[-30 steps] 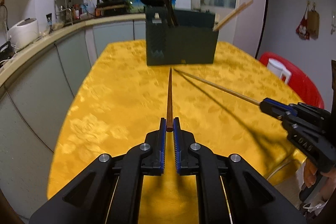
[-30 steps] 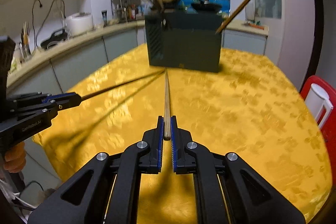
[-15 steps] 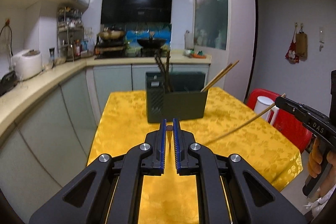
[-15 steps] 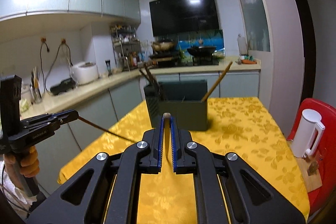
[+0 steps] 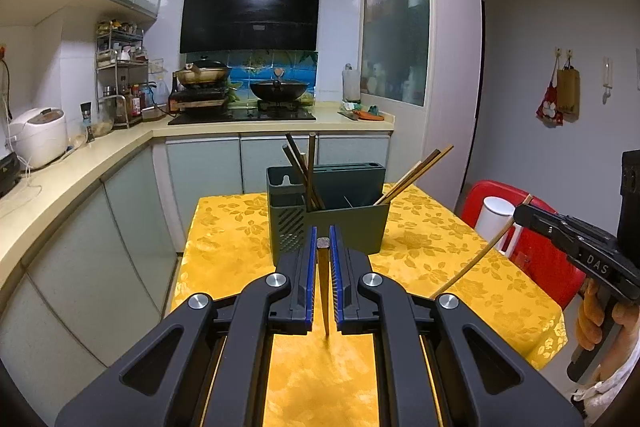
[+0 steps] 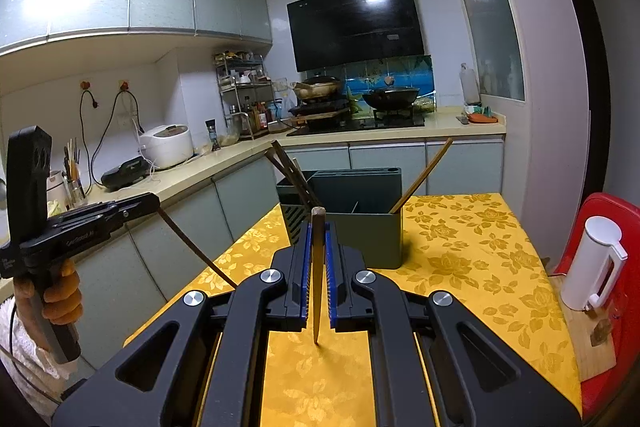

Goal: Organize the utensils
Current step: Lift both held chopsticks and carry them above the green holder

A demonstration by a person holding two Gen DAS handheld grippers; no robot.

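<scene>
The left tongs (image 5: pixel 323 241) pinch a dark chopstick (image 5: pixel 323 291); the right tongs (image 6: pixel 318 223) pinch a pale chopstick (image 6: pixel 317 275), both above the bench (image 5: pixel 440 251), short of the holder (image 5: pixel 348 223) at its far edge.

You have two grippers, the left gripper (image 5: pixel 323 239) and the right gripper (image 6: pixel 318 227), at the lower centre of their views. Each carries one chopstick: a dark chopstick (image 5: pixel 323 291) and a light chopstick (image 6: pixel 317 287). At mid-frame stands one holder (image 5: pixel 344 227), with at least three dark sticks (image 5: pixel 308 171) on its left and two light sticks (image 5: pixel 416 173) on its right. Behind it you can count two pans (image 5: pixel 204 73). There is one rice cooker (image 5: pixel 40 135) at the far left, and one jug (image 5: pixel 494 223) at the right.
</scene>
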